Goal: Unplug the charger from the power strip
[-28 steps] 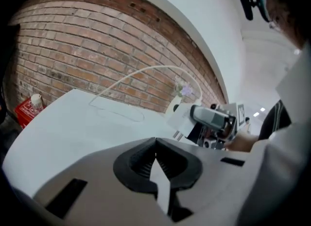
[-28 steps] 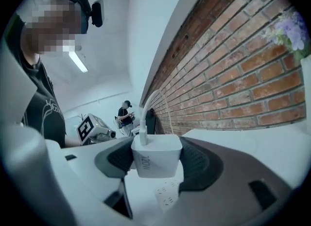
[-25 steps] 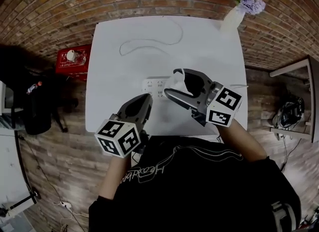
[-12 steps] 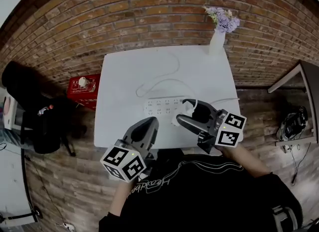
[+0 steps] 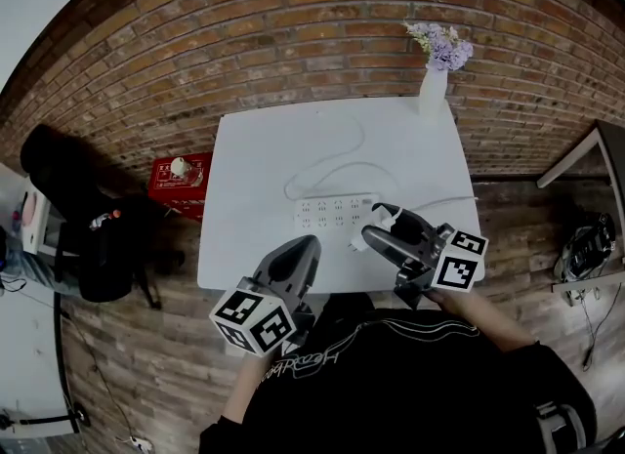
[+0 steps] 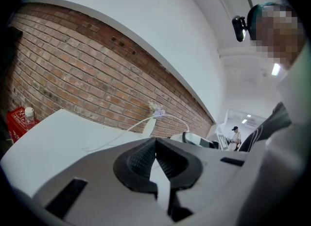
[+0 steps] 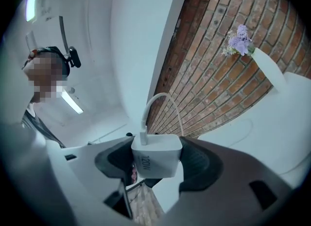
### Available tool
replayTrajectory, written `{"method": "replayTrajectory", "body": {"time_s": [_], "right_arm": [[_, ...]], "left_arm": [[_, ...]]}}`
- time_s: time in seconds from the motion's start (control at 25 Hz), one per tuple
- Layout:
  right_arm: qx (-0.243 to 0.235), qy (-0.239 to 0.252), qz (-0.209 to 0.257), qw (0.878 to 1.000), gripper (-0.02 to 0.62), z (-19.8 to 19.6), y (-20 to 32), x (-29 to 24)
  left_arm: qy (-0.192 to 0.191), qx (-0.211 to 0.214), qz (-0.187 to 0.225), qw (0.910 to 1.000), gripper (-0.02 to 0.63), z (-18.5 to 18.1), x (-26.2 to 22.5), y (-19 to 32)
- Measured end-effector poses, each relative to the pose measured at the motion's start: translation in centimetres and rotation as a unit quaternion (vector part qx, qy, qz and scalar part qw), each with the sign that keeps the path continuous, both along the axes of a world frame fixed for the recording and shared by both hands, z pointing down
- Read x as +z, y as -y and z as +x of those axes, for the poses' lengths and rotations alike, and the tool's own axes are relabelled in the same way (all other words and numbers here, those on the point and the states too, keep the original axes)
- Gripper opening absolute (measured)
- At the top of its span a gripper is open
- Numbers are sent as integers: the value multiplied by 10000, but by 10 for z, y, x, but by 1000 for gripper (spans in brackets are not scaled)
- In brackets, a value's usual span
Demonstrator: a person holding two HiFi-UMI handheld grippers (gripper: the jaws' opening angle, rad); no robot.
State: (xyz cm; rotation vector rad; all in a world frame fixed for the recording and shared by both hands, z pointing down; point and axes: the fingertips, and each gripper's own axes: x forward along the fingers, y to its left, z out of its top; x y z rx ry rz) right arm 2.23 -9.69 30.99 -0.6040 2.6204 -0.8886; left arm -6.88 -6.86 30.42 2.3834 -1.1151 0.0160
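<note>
A white charger [image 7: 156, 154] marked 120W is clamped between the pads of my right gripper [image 7: 158, 165], and its white cable [image 7: 162, 95] arches up from its top. In the head view the right gripper [image 5: 369, 231] holds the charger [image 5: 357, 240] just in front of the right end of the white power strip [image 5: 335, 213], apart from it. The strip lies flat on the white table [image 5: 264, 149]. My left gripper [image 5: 307, 246] hovers at the table's front edge, left of the strip. Its pads [image 6: 144, 158] meet with nothing between them.
A white vase of purple flowers [image 5: 436, 81] stands at the table's back right corner. A thin white cord [image 5: 327, 164] loops behind the strip. On the wooden floor at the left are a red box [image 5: 176, 175] and a black bag [image 5: 93, 247].
The right gripper has carried the charger from above the strip down and nearer to me, to the table's front right. The left gripper stays shut near the front edge. The head camera has shifted.
</note>
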Motion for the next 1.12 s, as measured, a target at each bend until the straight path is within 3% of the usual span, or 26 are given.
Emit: {"method": "replayTrajectory", "body": {"time_s": [0.24, 1.12], "right_arm": [[26, -235, 71, 9997, 247, 2, -4, 4], [-39, -383, 77, 9992, 247, 1, -3, 7]], "left_arm": [[118, 56, 9, 9999, 3, 5, 0, -3], [253, 3, 18, 9997, 3, 6, 0, -9]]}}
